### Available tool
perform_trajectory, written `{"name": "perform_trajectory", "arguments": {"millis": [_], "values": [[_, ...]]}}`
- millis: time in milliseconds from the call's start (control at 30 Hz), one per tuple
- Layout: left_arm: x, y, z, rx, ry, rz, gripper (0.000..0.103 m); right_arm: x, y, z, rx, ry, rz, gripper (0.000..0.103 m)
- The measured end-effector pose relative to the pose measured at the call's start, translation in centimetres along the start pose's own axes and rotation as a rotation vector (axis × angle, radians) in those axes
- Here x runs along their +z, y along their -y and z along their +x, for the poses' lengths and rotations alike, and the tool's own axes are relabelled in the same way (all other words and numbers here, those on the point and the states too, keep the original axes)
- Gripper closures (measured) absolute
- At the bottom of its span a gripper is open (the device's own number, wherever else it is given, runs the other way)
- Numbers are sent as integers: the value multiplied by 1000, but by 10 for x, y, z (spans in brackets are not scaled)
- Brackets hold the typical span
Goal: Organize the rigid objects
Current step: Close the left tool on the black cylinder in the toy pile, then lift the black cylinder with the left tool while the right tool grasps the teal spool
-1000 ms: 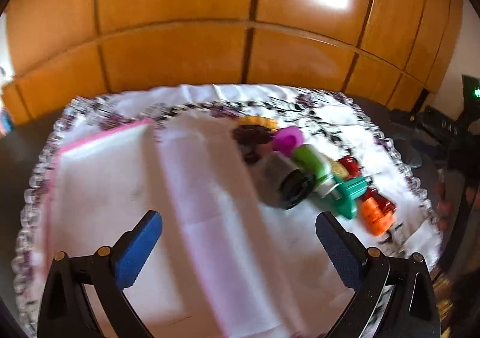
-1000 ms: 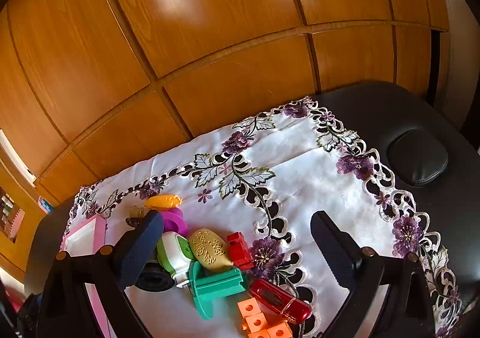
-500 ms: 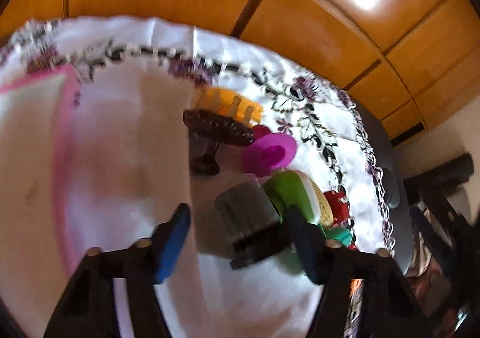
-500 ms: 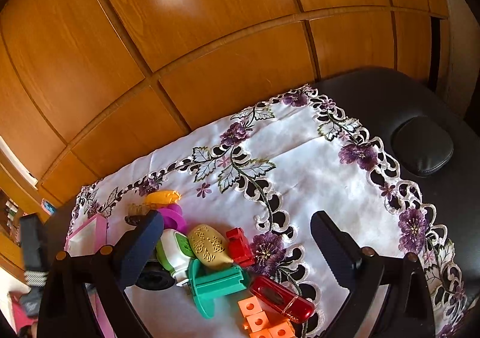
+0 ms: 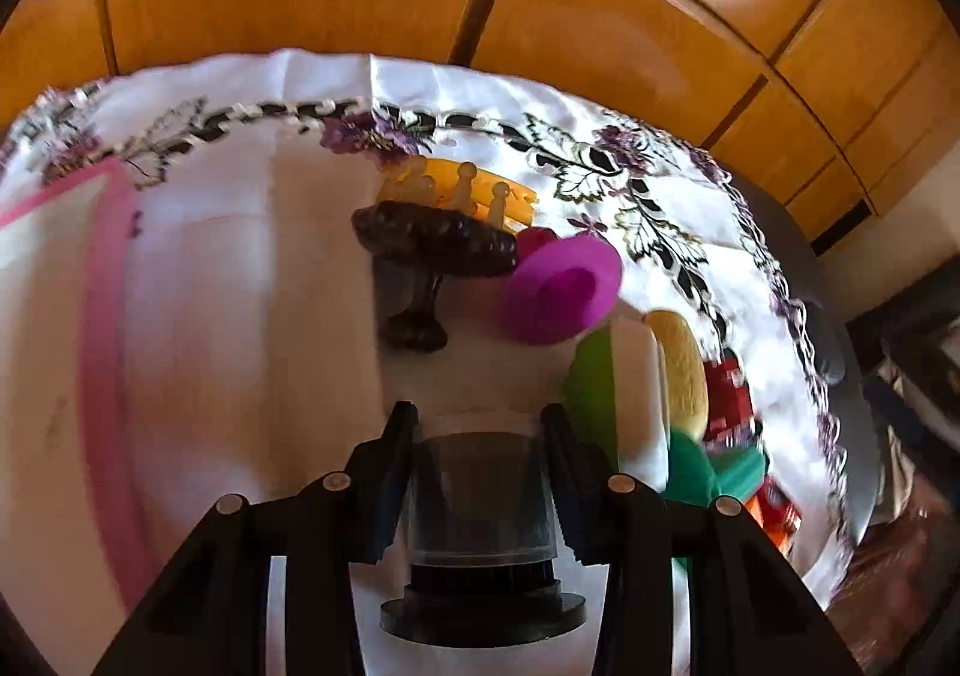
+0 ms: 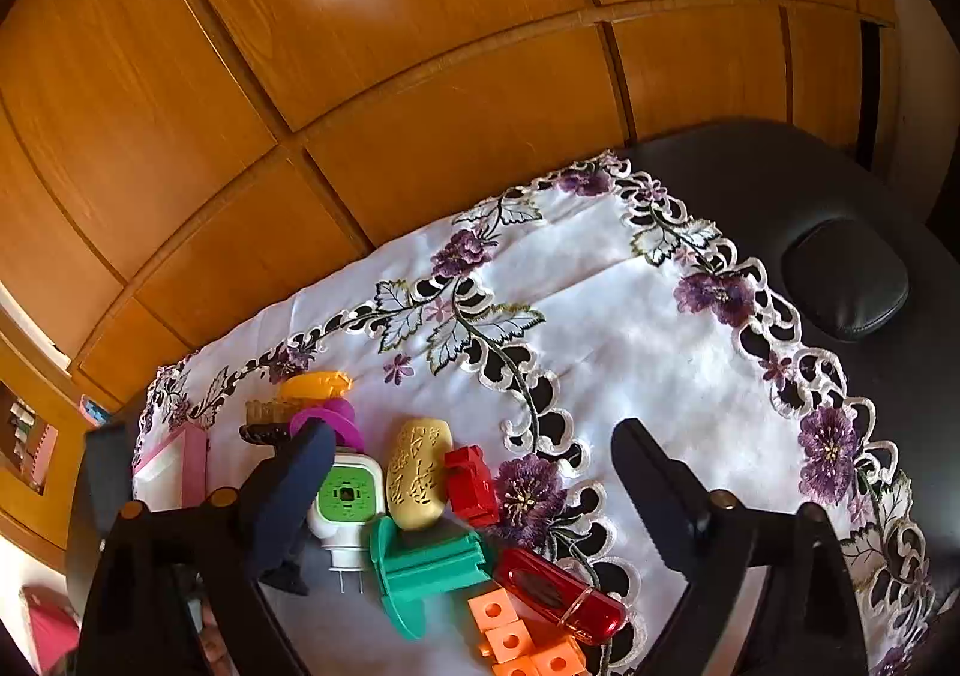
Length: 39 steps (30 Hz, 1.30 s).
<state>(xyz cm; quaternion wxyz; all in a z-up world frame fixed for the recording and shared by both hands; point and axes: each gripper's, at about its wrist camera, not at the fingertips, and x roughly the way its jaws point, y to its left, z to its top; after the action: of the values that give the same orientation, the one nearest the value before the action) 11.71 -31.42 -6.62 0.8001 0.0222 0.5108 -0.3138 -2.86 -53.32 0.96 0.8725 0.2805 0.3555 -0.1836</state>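
Clutter sits bunched on an embroidered white cloth over the tabletop, which suggests the sorting has barely begun. The left hand-held gripper has just been closing, and in its own view the two jaws now press on either side of a grey canister with a black cap. The canister lies with the cap end toward the camera, so the jaws take it across its round body, likely the steadiest place to pinch it. It seems to be still down on the cloth rather than lifted, though the close view makes that hard to judge.

Just beyond it lie a dark brush with a stem, a yellow comb-like piece behind that, and a magenta cup beside them. A green and white plug-in device is crowded against the canister's right side, so lifting may nudge it. A pink-edged tray lies to the left, apparently the place where items are to go.

The right hand-held gripper hangs above the pile with its jaws wide apart and nothing between them. Below it are a tan oval case, a red block, a teal spool-shaped piece, a red glossy capsule and orange cubes, probably its next candidates.
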Motion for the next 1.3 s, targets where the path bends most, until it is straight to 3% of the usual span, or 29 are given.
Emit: {"name": "perform_trajectory", "arguments": {"millis": [200, 333, 433, 500, 867, 967, 1000, 1133, 1300], "values": [[-24, -5, -35, -8, 68, 44, 61, -5, -8, 15, 27, -96, -39, 26], [-38, -5, -57, -18, 104, 69, 61, -14, -23, 36, 55, -227, -112, 26], [-46, -6, -65, -26, 109, 79, 61, -24, -37, 47, 27, -294, -192, 24], [-49, -8, -70, -31, 116, 78, 61, -30, -45, 49, 14, -299, -244, 15], [-62, -29, -109, -74, 166, 37, 61, -48, -58, 62, -73, -364, -377, 15], [-62, -43, -127, -79, 191, 25, 61, -54, -59, 68, -127, -369, -420, 43], [-60, -51, -136, -76, 205, 14, 61, -54, -59, 68, -130, -368, -422, 43], [-53, -92, -160, -15, 260, -39, 61, -55, -61, 68, -139, -367, -431, 43], [-42, -163, -160, 115, 243, -125, 61, -52, -55, 69, -127, -377, -394, 43]]}}
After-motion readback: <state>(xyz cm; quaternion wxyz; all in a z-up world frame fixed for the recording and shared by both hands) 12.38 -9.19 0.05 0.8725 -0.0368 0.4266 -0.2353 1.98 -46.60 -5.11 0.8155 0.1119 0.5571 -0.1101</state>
